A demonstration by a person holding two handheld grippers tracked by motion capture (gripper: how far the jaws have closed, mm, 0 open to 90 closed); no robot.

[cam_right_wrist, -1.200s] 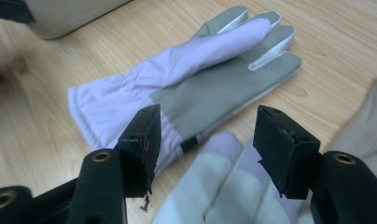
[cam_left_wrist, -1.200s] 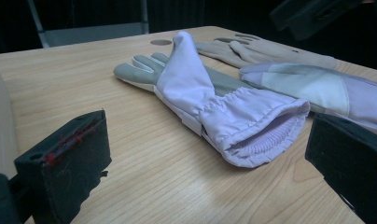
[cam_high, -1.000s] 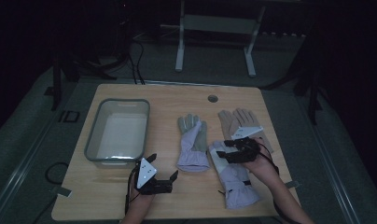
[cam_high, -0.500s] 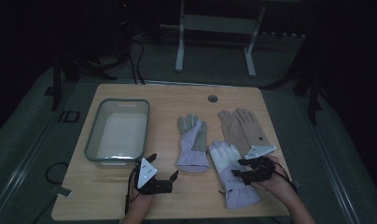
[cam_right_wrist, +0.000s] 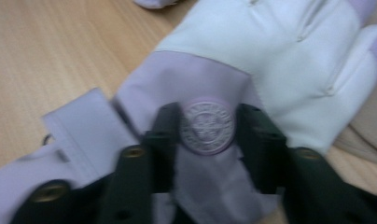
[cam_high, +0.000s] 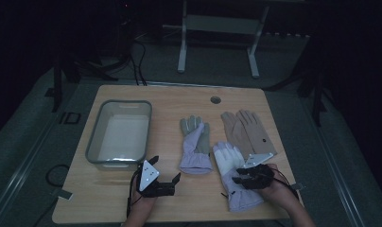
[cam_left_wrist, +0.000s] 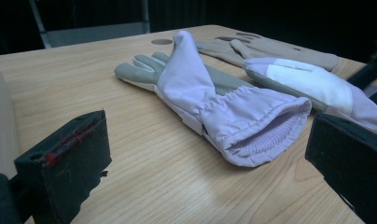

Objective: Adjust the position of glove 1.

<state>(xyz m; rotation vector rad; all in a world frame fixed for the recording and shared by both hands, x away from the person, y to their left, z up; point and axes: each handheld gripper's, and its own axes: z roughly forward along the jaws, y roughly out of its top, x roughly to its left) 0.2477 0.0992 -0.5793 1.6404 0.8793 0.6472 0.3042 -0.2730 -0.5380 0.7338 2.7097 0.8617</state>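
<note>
A wooden table (cam_high: 132, 198) seen from above in a dim room. Near its right front edge lies a lilac and white work glove (cam_high: 234, 172), flat, its long axis running from the cuff at about six o'clock to the fingertips at about twelve o'clock, tilted slightly toward eleven.

The right gripper (cam_high: 238, 179), held in the person's right hand, sits on the glove's wrist part, reaching in from the three o'clock side, across the glove's length. In the right gripper view the two black jaws have just been closing and now stand on either side of a round embossed badge (cam_right_wrist: 206, 125) on the lilac cloth. The pads appear to touch the fabric there, with the badge and a fold of cloth between them, though the picture is blurred. The white palm patch lies beyond the jaws at about one o'clock.

The left gripper (cam_high: 168, 182) rests on the table at the front, well apart from this glove, at about nine o'clock from it. Its jaws stand wide apart with nothing between them, pointing at the open cuff of a second grey and lilac glove (cam_left_wrist: 214, 93). A tan glove (cam_high: 248, 130) lies behind, at twelve o'clock, and a clear plastic bin (cam_high: 92, 142) stands at the left.

The right hand is clearly the nearer one; lifting would likely leave both ends of the glove hanging.
</note>
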